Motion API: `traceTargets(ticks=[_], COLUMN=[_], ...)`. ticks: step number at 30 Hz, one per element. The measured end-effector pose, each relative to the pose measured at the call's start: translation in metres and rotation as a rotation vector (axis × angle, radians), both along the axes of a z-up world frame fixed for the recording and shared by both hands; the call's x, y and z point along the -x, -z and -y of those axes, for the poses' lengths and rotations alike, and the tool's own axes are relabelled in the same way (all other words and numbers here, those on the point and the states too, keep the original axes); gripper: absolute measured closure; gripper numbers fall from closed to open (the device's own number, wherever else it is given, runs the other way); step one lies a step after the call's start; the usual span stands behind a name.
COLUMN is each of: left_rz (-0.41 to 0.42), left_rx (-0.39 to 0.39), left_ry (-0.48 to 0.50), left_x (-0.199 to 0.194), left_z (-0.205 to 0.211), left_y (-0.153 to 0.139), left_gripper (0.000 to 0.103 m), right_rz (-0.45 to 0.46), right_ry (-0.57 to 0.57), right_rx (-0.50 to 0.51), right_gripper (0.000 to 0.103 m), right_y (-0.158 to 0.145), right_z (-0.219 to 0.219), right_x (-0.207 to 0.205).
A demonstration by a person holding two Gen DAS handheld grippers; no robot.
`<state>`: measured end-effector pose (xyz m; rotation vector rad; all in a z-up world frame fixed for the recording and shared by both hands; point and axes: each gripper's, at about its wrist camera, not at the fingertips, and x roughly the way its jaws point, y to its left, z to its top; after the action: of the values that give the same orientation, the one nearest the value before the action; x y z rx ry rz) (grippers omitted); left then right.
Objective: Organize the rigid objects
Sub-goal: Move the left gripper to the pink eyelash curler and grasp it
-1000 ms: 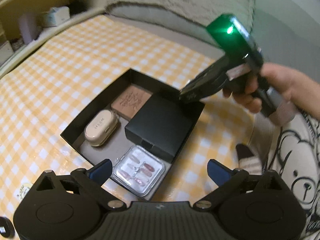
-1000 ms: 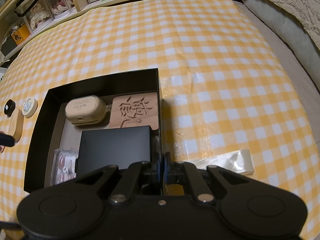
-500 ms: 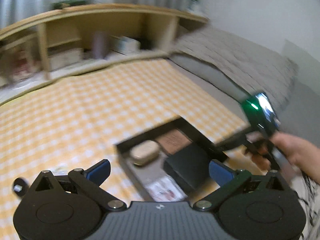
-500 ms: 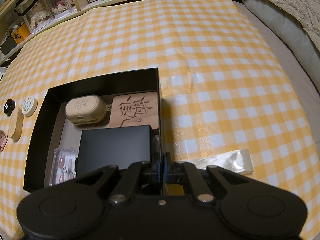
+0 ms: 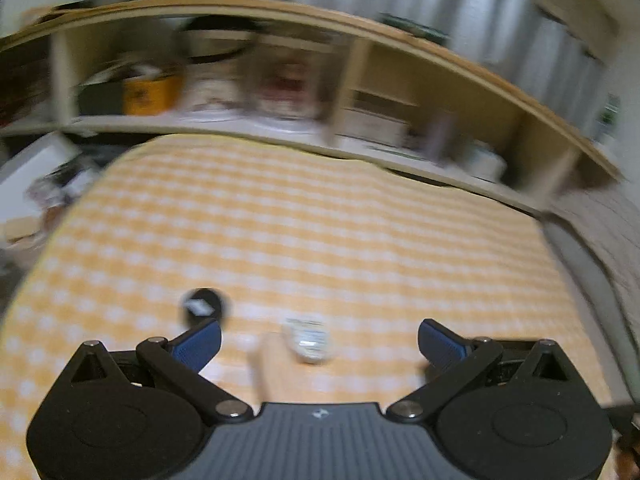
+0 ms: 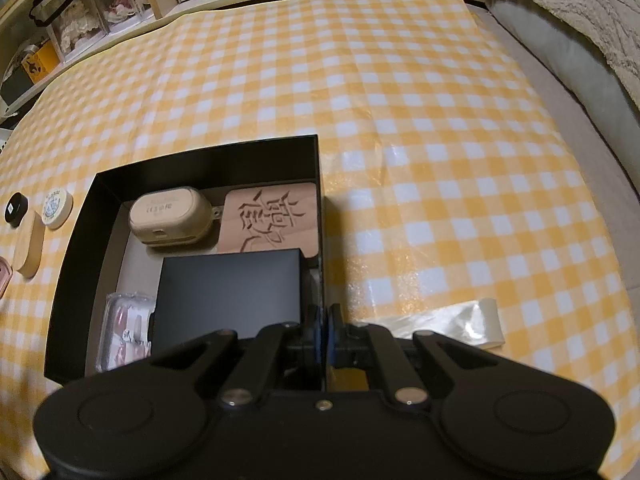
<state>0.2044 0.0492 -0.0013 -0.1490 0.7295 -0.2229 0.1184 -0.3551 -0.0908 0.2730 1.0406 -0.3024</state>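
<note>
My right gripper (image 6: 326,320) is shut on the right wall of the open black box (image 6: 200,152). Inside the box lie a beige case (image 6: 172,216), a carved wooden tile (image 6: 272,220), a smaller black box (image 6: 228,288) and a clear case of press-on nails (image 6: 124,324). Left of the box lie a small black round piece (image 6: 16,208), a white round tin (image 6: 58,208) and a wooden oval (image 6: 28,244). The blurred left wrist view shows my left gripper (image 5: 320,340) open above the white tin (image 5: 308,338), with the black piece (image 5: 204,306) by its left finger.
A yellow checked cloth (image 6: 400,100) covers the surface. A clear plastic strip (image 6: 452,316) lies right of the box. A pink object (image 6: 4,280) sits at the left edge. Shelves with clutter (image 5: 280,92) run along the far side and a grey pillow (image 6: 580,40) lies at the right.
My left gripper has swung away from the black box to the small items on the cloth, still open. The right gripper has not moved and stays clamped on the box wall.
</note>
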Motion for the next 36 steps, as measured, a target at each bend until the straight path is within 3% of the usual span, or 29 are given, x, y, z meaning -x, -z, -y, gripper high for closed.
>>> traceTargets(ticks=[4, 8, 10, 17, 19, 26, 30, 32, 34, 36], left_rz=[-0.073, -0.177, -0.217, -0.313, -0.338, -0.315, -0.274, -0.265, -0.237, -0.195], left_rx=[-0.026, -0.078, -0.123, -0.344, -0.396, -0.527, -0.590, -0.578, -0.550, -0.536], left_ry=[-0.116, -0.132, -0.111, 0.071, 0.104, 0.178, 0.255, 0.255, 0.228, 0.175], left_x=[-0.016, -0.029, -0.032, -0.033, -0.032, -0.026, -0.021, -0.019, -0.019, -0.021], left_z=[-0.024, -0.040, -0.044, -0.028, -0.026, -0.021, -0.009, -0.007, -0.007, -0.008], left_y=[0.015, 0.034, 0.044, 0.081, 0.090, 0.103, 0.100, 0.097, 0.092, 0.083], left_gripper=[0.000, 0.007, 0.019, 0.028, 0.036, 0.050, 0.064, 0.064, 0.079, 0.079], right_rz=[-0.002, -0.002, -0.002, -0.001, -0.001, -0.002, -0.002, -0.002, -0.002, -0.002], right_ry=[0.001, 0.002, 0.002, 0.003, 0.004, 0.005, 0.005, 0.005, 0.006, 0.005], right_rx=[0.002, 0.000, 0.001, -0.002, -0.003, -0.003, -0.002, -0.002, -0.002, -0.001], right_gripper=[0.099, 0.099, 0.099, 0.099, 0.099, 0.099, 0.099, 0.099, 0.099, 0.099], right_y=[0.000, 0.000, 0.000, 0.000, 0.000, 0.000, 0.000, 0.000, 0.000, 0.000], right_z=[-0.001, 0.000, -0.001, 0.000, 0.000, 0.000, 0.000, 0.000, 0.000, 0.000], right_x=[-0.001, -0.001, -0.001, -0.001, -0.001, -0.001, -0.001, -0.001, -0.001, -0.001])
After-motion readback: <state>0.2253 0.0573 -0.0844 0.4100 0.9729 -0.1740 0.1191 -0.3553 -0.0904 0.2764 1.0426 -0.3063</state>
